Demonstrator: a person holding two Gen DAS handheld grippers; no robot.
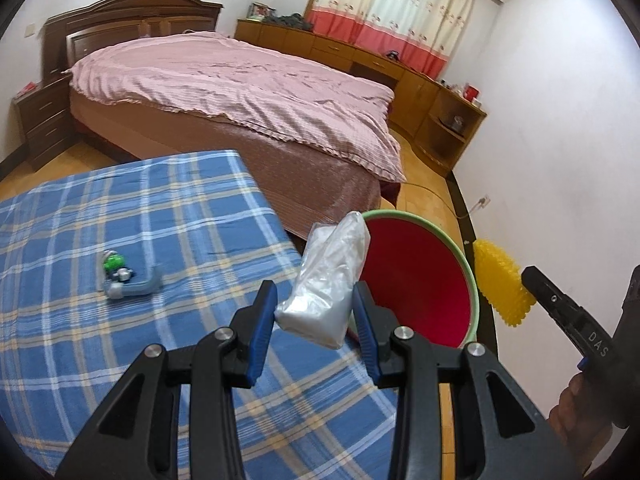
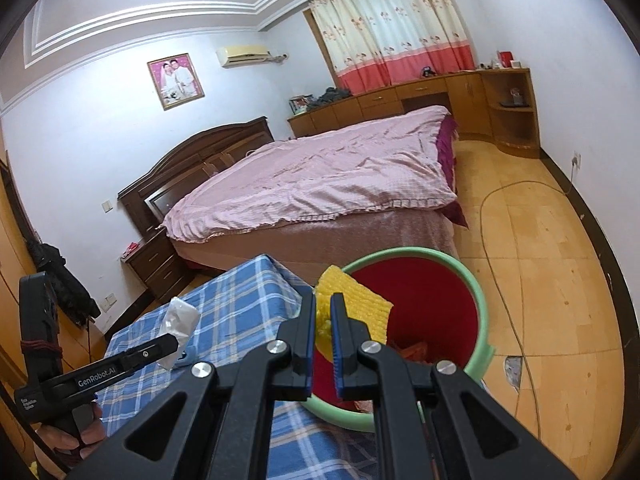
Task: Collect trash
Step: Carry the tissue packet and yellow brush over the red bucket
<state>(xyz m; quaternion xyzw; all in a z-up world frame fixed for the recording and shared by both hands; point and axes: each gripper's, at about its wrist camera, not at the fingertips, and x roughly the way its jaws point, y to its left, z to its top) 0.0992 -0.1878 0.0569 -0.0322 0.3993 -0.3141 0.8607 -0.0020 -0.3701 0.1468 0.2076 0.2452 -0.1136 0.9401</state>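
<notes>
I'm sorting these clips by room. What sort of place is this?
A home bedroom: a large bed with a pink cover, a bedside cabinet, and a curtained window above low wooden cupboards.

Clear plastic bag (image 1: 326, 276), yellow foam net (image 2: 352, 312) (both held), red bin (image 2: 432, 304)

The left gripper (image 1: 314, 304) was held angled downward, its blue-padded jaws partly closed on a clear plastic bag (image 1: 326, 280). The right gripper (image 2: 324, 312) was likewise tilted downward, its jaws clamped nearly together on a yellow foam net (image 2: 356, 304).
</notes>
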